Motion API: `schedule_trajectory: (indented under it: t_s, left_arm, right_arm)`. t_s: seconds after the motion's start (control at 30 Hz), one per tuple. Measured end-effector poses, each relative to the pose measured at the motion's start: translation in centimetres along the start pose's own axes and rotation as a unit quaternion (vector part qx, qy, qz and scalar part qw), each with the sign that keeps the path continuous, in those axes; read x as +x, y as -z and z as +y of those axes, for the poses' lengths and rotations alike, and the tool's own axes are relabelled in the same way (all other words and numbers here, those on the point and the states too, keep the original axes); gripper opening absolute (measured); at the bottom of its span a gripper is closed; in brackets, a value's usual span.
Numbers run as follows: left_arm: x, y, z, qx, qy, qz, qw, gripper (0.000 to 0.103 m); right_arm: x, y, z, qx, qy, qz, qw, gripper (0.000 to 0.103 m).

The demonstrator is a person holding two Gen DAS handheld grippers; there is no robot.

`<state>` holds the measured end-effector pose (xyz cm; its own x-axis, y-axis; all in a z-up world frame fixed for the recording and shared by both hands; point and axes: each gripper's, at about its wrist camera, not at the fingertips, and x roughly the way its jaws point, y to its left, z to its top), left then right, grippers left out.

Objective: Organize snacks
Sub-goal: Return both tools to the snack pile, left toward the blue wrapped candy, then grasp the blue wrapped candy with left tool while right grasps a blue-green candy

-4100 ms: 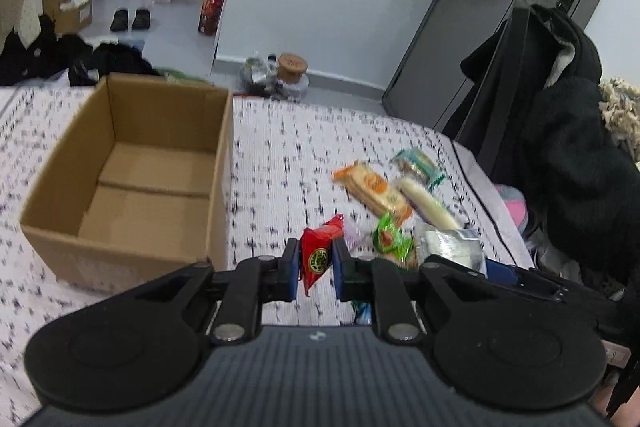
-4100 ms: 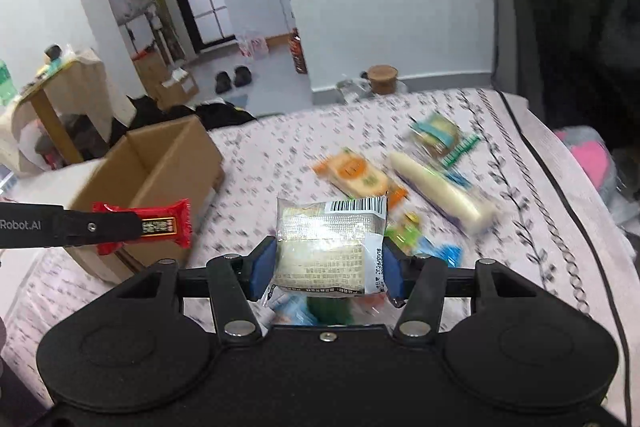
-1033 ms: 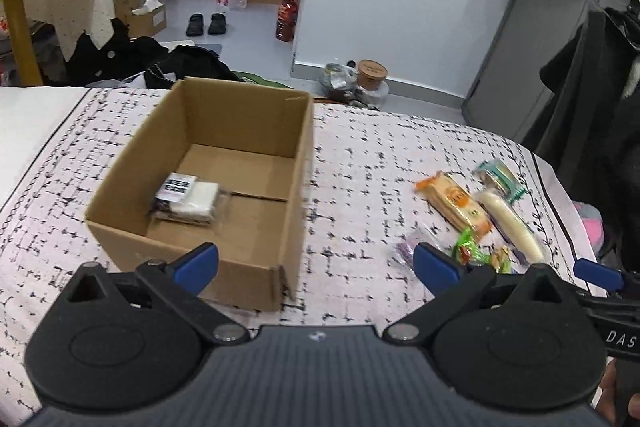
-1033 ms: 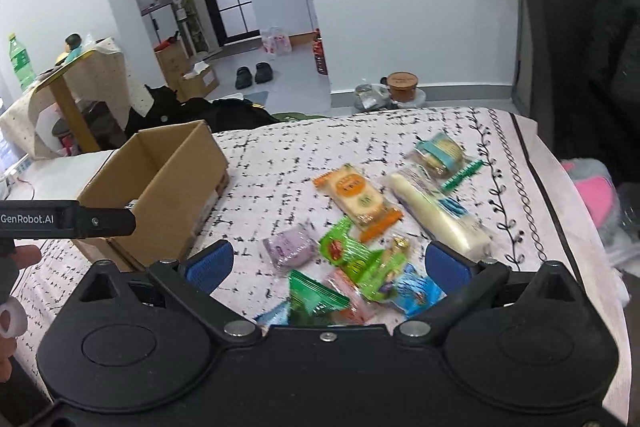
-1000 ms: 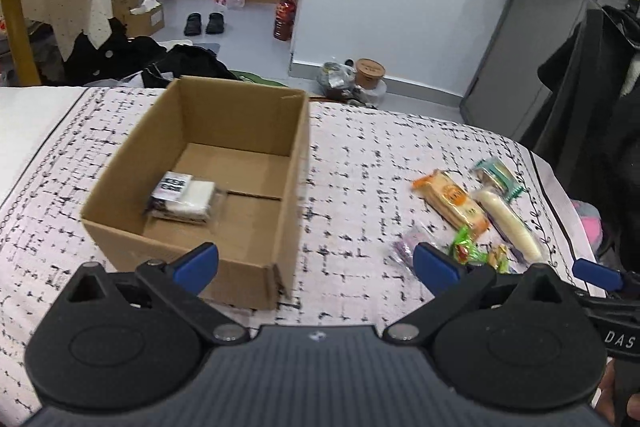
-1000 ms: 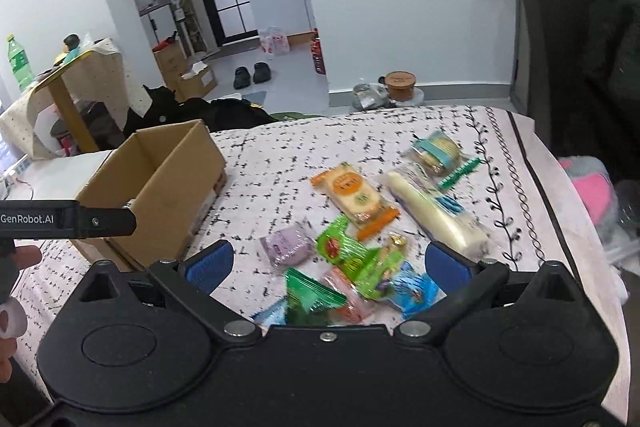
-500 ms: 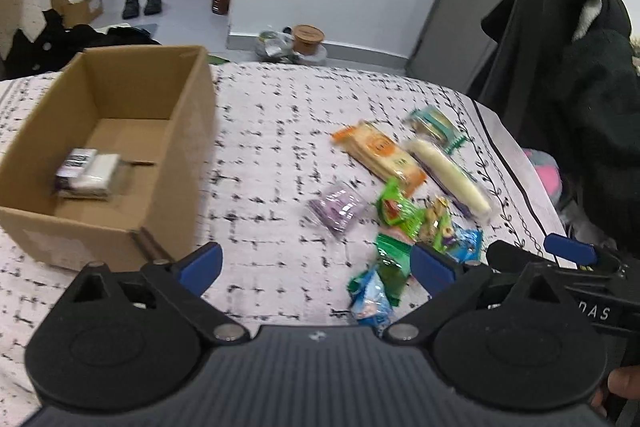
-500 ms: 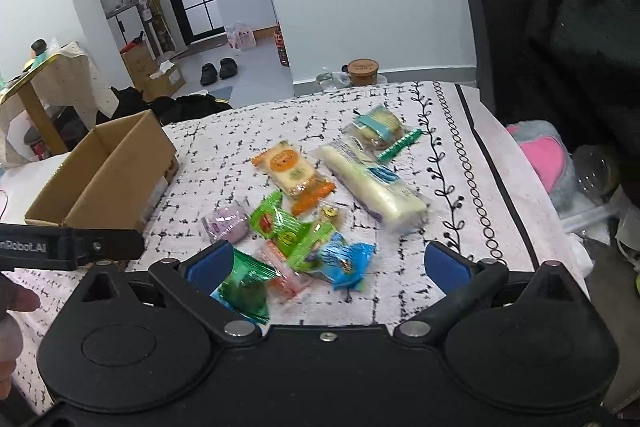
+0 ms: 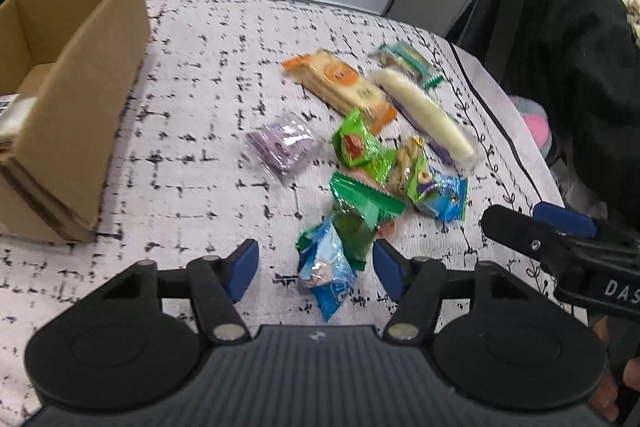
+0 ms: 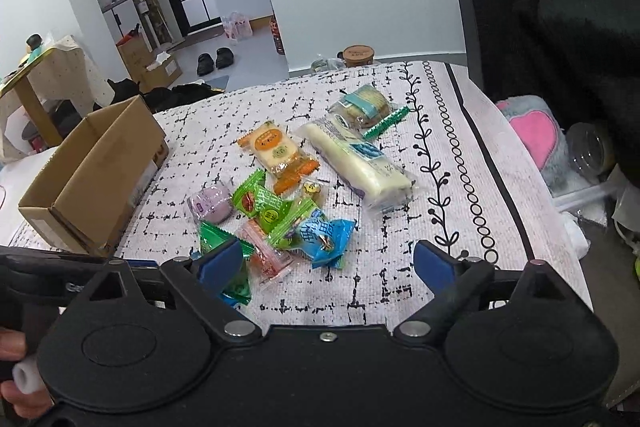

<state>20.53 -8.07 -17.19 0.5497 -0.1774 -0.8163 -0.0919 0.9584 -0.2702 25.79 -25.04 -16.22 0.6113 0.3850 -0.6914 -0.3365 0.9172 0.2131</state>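
Left tongs (image 9: 314, 269) gape empty, straddling a blue snack packet (image 9: 328, 277) lying lengthwise btwn them; right tongs (image 10: 326, 265) wide open, likely farther; cardboard box (image 9: 68, 99) sits far left.

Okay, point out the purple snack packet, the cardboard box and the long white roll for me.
purple snack packet (image 9: 282, 149): left wrist view, centre of the wrapper.
cardboard box (image 9: 86, 99): left wrist view, outer side wall.
long white roll (image 10: 356, 157): right wrist view, middle of its length.

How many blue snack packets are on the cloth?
2: near blue packet inside the open left tool; far blue packet at the right edge of the pile. Others may hide beneath.
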Motion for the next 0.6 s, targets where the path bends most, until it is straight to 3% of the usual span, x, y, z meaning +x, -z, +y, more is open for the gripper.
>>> schedule_trajectory:
  t_s: [0.07,0.17,0.27,0.6]
  left_arm:
    - [0.8,0.2,0.0,0.001,0.006,0.006,1.0,0.056]
    - [1.7,0.5,0.4,-0.007,0.016,0.018,0.9997,0.034]
    - [1.6,0.6,0.8,-0.013,0.024,0.012,0.9996,0.026]
    - [-0.8,-0.7,1.9,-0.013,0.016,-0.021,0.9996,0.025]
  right_arm:
    - [0.1,0.1,0.0,-0.001,0.0,0.002,1.0,0.091]
    - [0.4,-0.1,-0.3,0.006,-0.002,0.004,1.0,0.091]
    - [0.8,-0.3,-0.3,0.008,-0.002,0.002,1.0,0.091]
    - [2.5,-0.2,0.8,0.003,-0.003,-0.005,1.0,0.091]
